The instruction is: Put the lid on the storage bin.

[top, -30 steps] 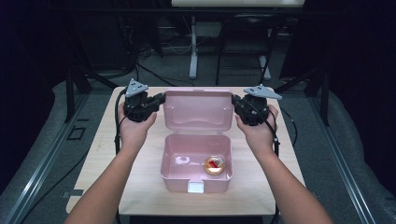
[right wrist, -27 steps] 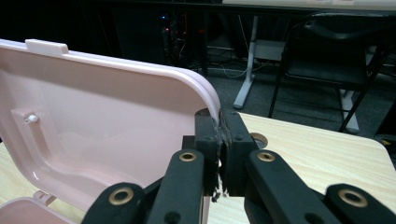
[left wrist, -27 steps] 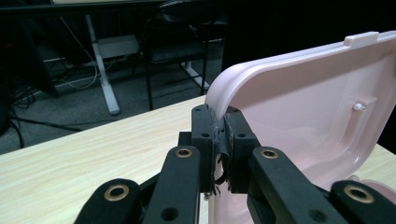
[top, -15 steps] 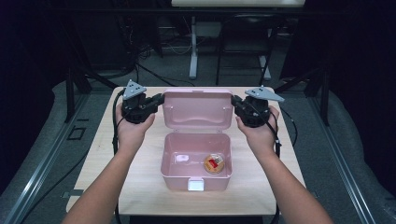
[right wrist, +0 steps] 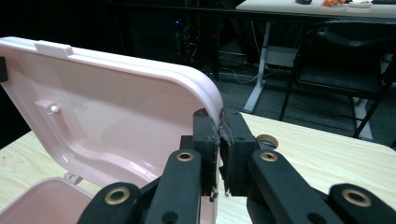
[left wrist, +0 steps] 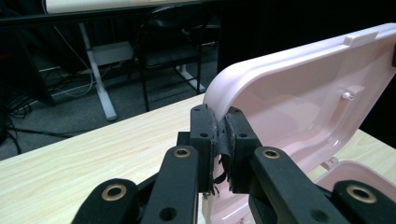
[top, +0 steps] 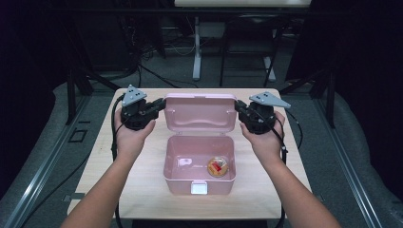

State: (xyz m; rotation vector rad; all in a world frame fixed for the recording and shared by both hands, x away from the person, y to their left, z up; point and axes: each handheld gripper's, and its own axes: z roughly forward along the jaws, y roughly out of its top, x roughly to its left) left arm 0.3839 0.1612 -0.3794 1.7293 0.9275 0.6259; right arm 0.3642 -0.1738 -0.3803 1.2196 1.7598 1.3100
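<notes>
1. The person's forearms are coming in from the 6 o'clock edge of the high view and are cut off there, and the room beyond the table is lying in darkness, with only some pale desk legs and cables making themselves out.
2. The pads of both grippers are hiding the strip of rim they are clamping, and frayed black tape on the pads is blurring the line of contact in both gripper views.
3. The pink plastic box with rounded corners (top: 199, 164) is sitting open in the middle of the pale wood-grain table (top: 142, 190), and its hinged pink lid (top: 200, 114) is standing up at the 12 o'clock side of the tray.
4. Inside the tray, toward its 4 o'clock corner, a small round clear cup with something red and yellow in it (top: 218, 166) is resting on the floor; what that content is cannot be made out.
5. A small pale smudge is showing on the tray floor toward 9 o'clock, too faint to identify.
6. The left gripper (left wrist: 221, 135) is pinching the 9 o'clock side edge of the lid, its black jaws pressed onto the thin rim.
7. The right gripper (right wrist: 219, 135) is pinching the 3 o'clock side edge of the lid in the same way.
8. The lid's inner face is looking smooth and glossy, with a moulded raised border and a small white peg near one side.
9. A pale square latch (top: 198, 188) is sitting on the tray's 6 o'clock wall.
</notes>
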